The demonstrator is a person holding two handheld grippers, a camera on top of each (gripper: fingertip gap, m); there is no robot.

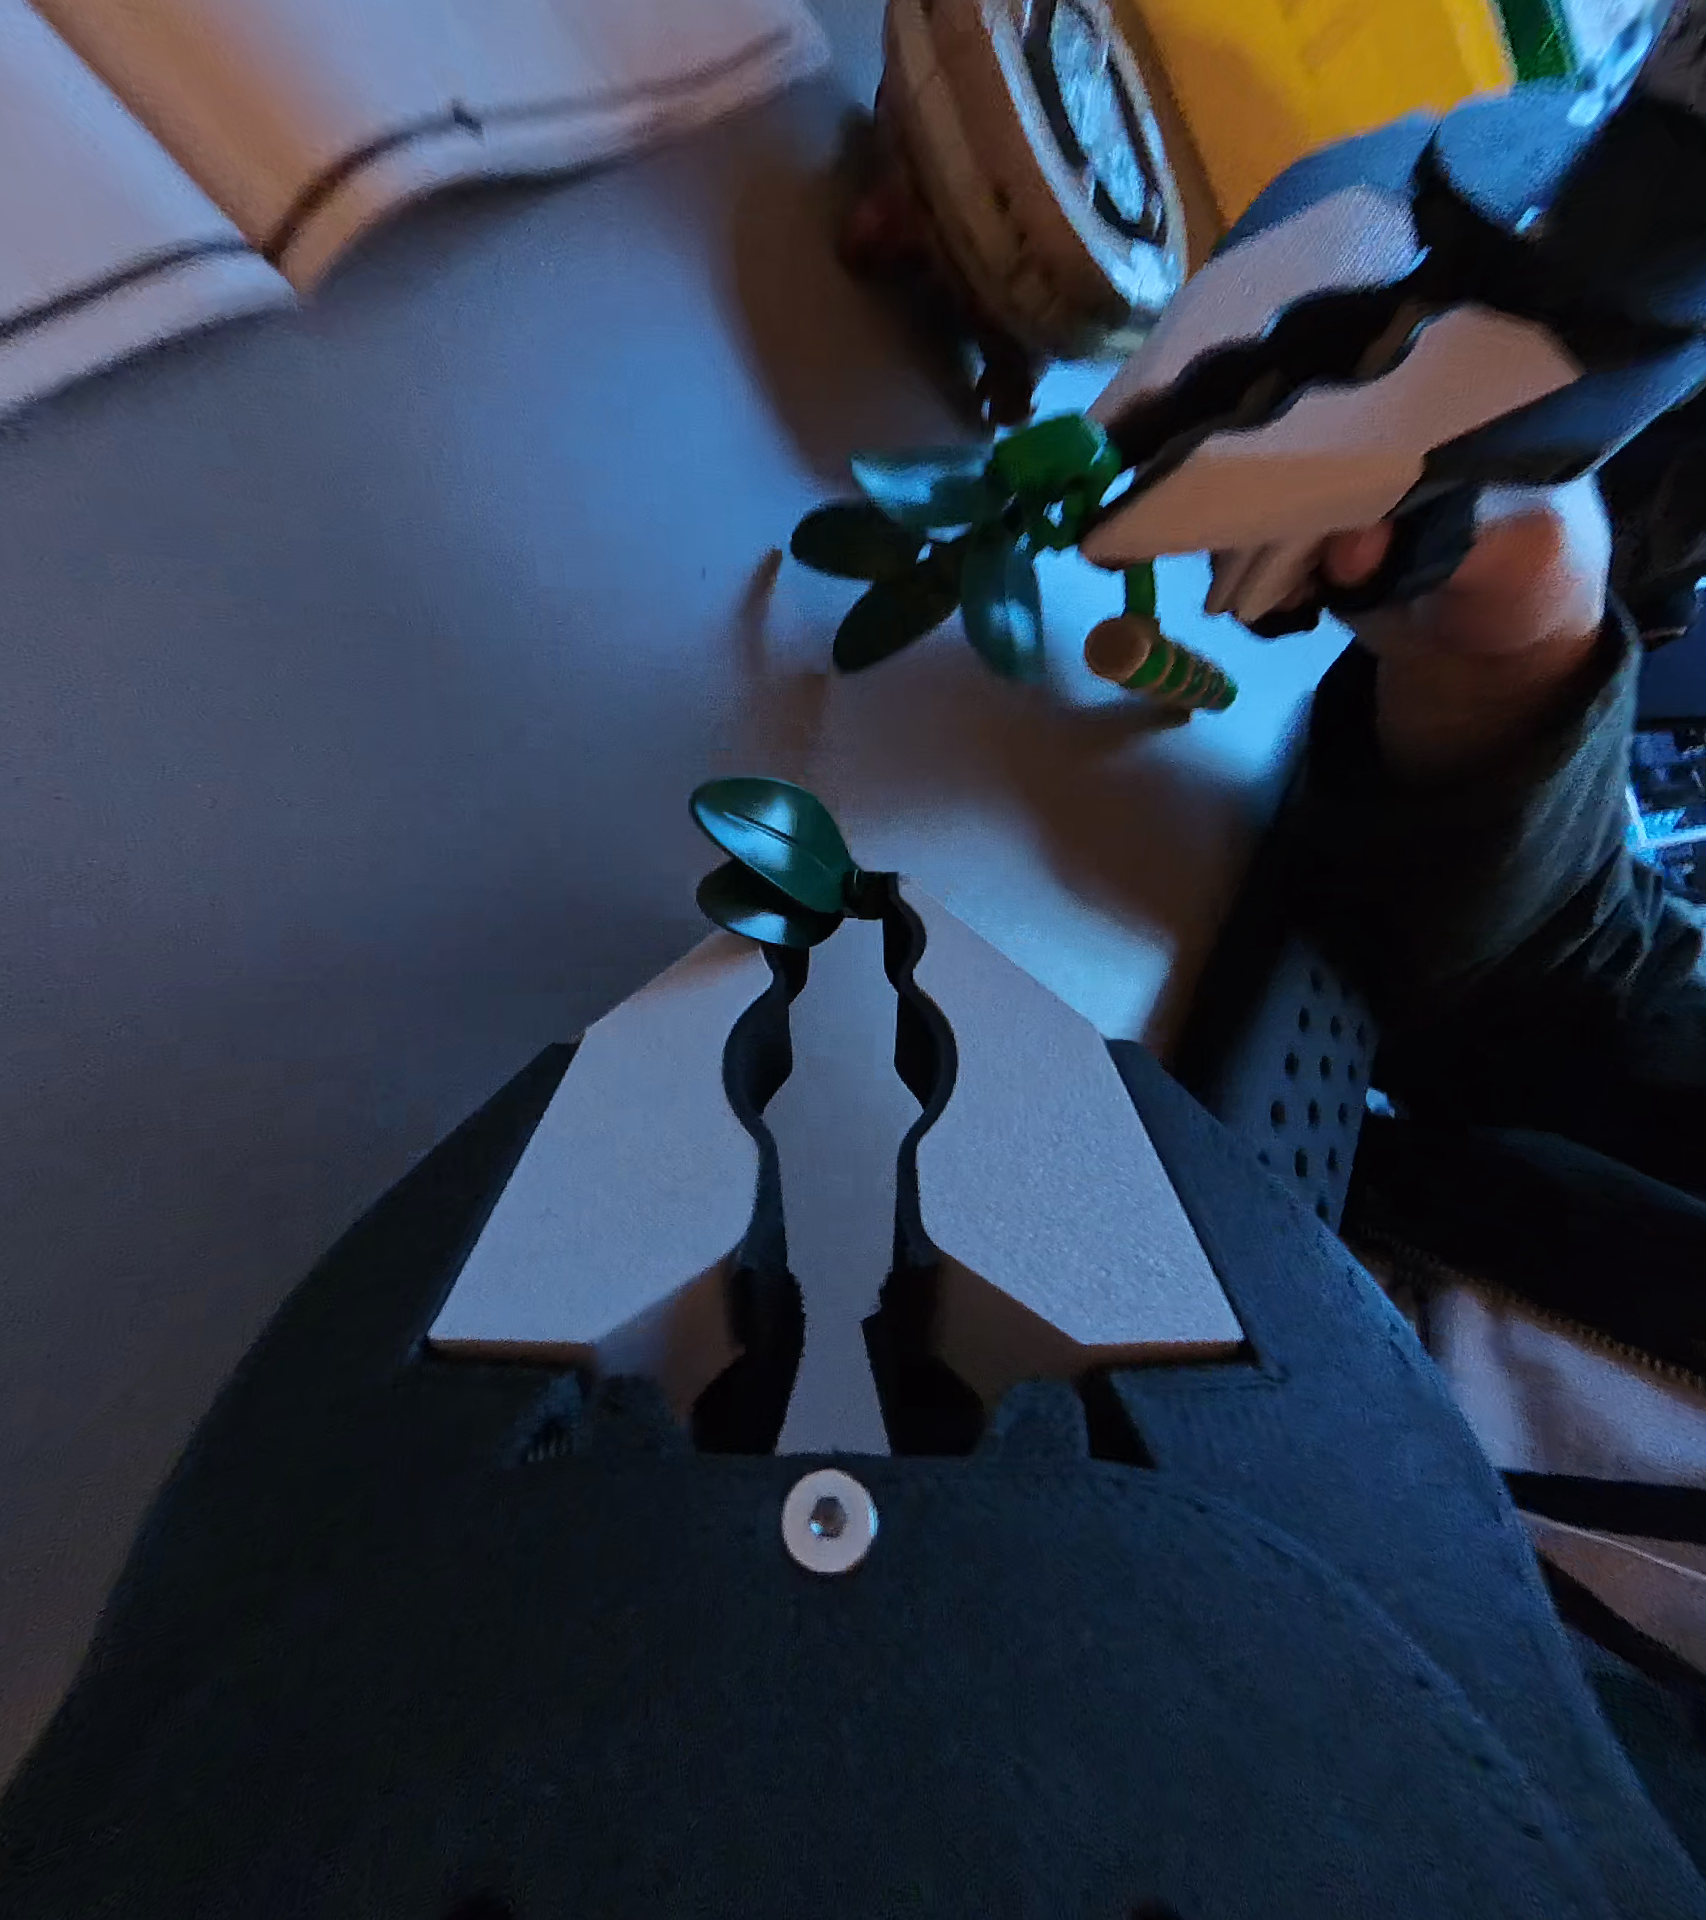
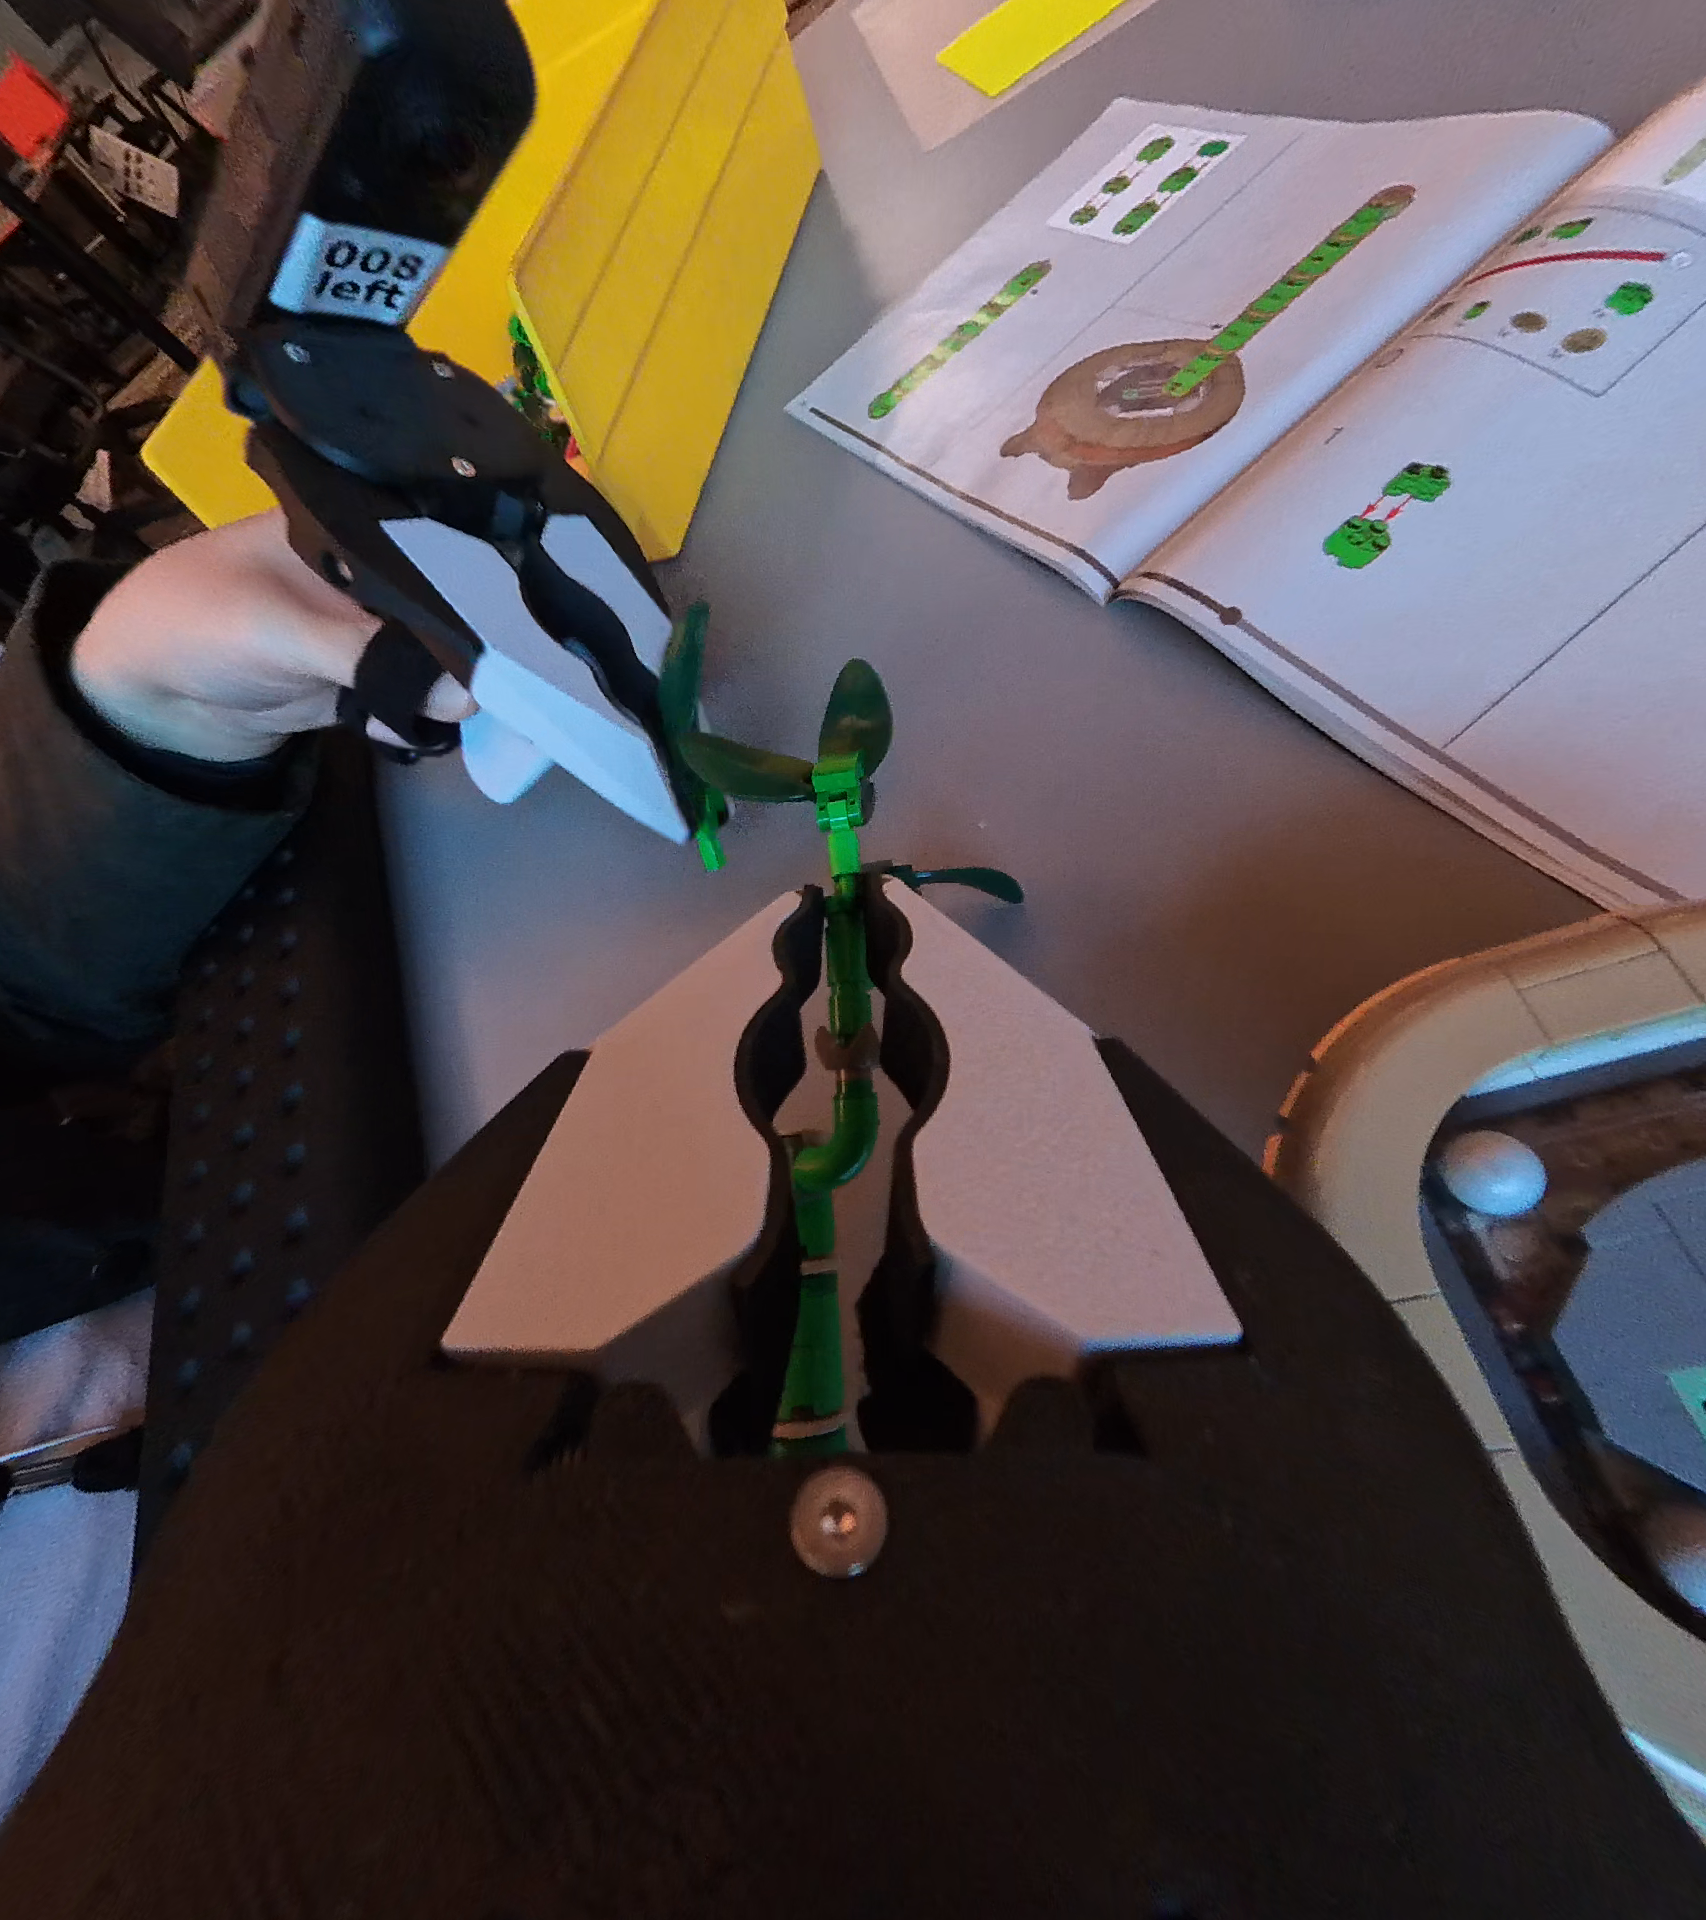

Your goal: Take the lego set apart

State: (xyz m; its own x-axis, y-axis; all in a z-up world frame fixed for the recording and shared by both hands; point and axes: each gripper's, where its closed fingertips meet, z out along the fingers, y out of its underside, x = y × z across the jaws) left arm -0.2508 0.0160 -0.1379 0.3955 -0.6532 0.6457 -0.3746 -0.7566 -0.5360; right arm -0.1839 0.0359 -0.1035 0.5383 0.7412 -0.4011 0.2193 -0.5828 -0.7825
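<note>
My right gripper point(image 2: 844, 896) is shut on the bright green stem point(image 2: 841, 1049) of a lego plant, which runs down between the fingers. Dark green leaves point(image 2: 854, 717) fan out beyond its tips. In the left wrist view this gripper point(image 1: 1103, 488) holds the plant point(image 1: 932, 540) above the table, with a brown and green stacked end point(image 1: 1161, 665) hanging below. My left gripper point(image 1: 833, 914) is shut on a dark green leaf piece point(image 1: 776, 862), held apart from the plant. In the right wrist view it point(image 2: 693, 769) sits just left of the plant's top with its leaf piece point(image 2: 688, 675).
A round tan lego pot point(image 2: 1555, 1039) with a grey cross-holed inside stands at the right, also at the top of the left wrist view point(image 1: 1036, 177). An open instruction booklet point(image 2: 1348, 416) lies behind. A yellow bin point(image 2: 662, 260) stands at the back. The person's sleeves are at the left.
</note>
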